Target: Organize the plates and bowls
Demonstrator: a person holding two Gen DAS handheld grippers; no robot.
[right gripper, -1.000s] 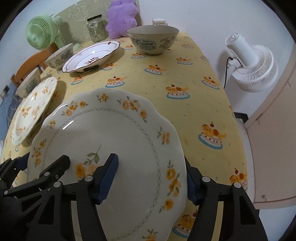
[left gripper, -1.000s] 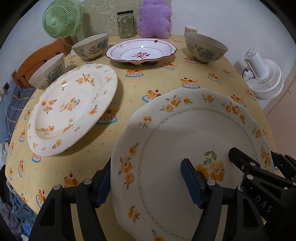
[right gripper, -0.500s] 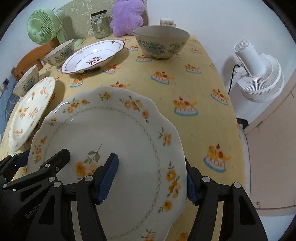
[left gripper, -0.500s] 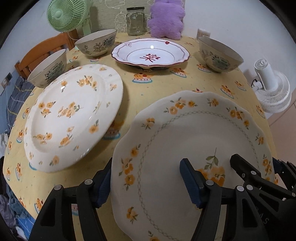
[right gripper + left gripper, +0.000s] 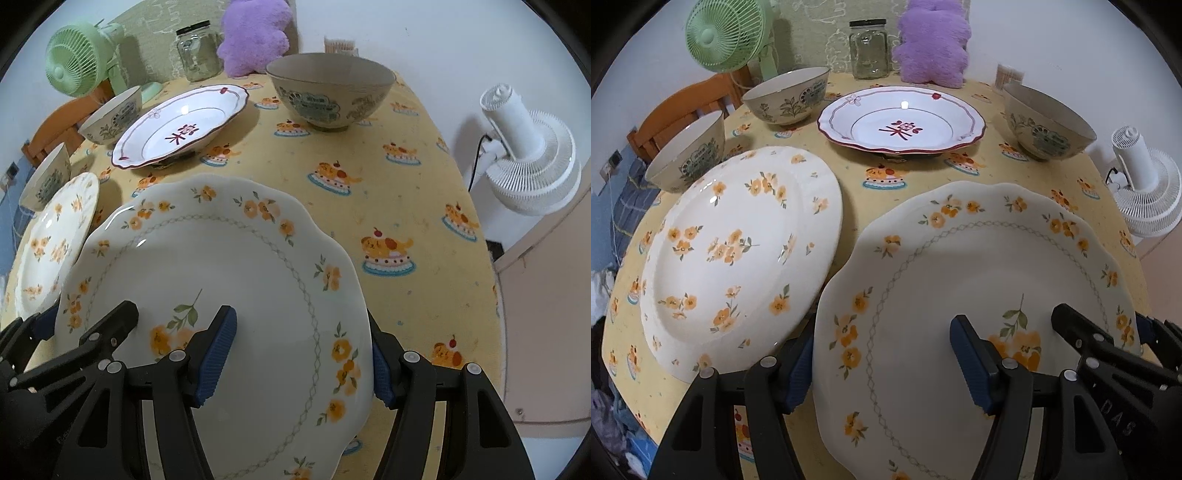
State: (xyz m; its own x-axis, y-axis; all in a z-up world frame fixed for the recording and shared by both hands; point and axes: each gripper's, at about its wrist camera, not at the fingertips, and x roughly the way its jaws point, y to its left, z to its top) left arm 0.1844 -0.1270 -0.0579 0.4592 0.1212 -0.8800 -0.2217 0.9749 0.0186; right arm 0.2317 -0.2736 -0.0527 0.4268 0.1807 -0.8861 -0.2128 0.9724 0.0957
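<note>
Left wrist view: left gripper [image 5: 886, 363] clamps the near left rim of a scalloped plate [image 5: 960, 280], one finger above, one beneath. Beside it lies a round floral plate [image 5: 738, 251] on the yellow tablecloth [image 5: 923, 173].

Right wrist view: right gripper [image 5: 301, 354] pinches the scalloped plate's [image 5: 229, 266] right rim, held above the tablecloth [image 5: 388, 199], bowl [image 5: 328, 88] beyond.

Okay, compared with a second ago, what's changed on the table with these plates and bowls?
Both grippers, left and right, have carried the scalloped plate toward the far bowls and leftward, nearer the round flowered plate. Both still clamp its rim. Nothing was released; the bowls and the red-trimmed dish stayed put.
</note>
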